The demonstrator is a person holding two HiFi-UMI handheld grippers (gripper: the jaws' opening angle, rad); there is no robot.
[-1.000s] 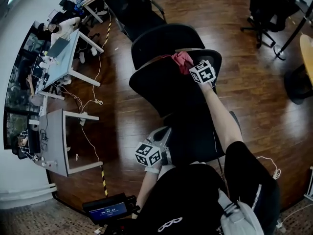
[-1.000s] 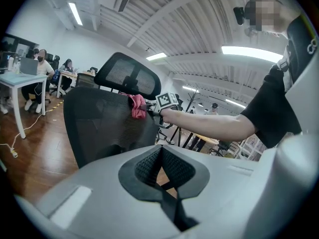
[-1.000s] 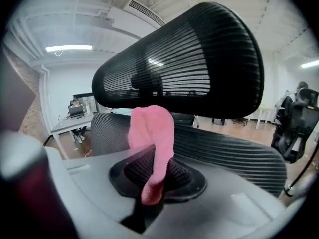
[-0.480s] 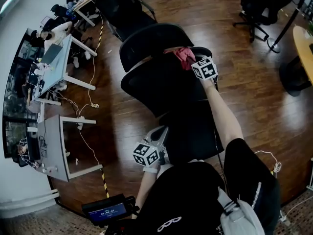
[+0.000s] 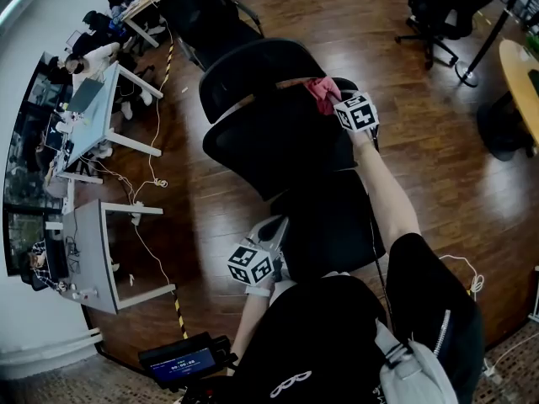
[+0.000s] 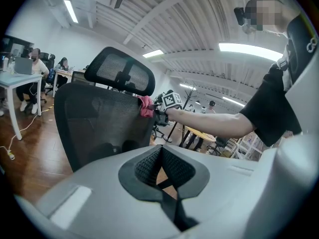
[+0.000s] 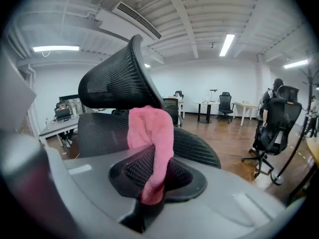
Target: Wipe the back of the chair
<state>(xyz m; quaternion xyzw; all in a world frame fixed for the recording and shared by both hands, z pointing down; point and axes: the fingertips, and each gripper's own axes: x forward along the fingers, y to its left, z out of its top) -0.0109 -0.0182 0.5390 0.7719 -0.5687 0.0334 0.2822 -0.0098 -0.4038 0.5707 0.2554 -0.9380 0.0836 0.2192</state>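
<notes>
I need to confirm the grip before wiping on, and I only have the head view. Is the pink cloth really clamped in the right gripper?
Observer: Yes. The right gripper view shows the pink cloth pinched between the jaws of the right gripper, with its free end standing up above them.
Operator: Is the left gripper holding anything?
Observer: No. In its own view the left gripper has its jaws together with nothing between them.
Operator: Does the cloth touch the chair?
Observer: The left gripper view shows it pressed against the upper edge of the backrest, just below the headrest.
</notes>
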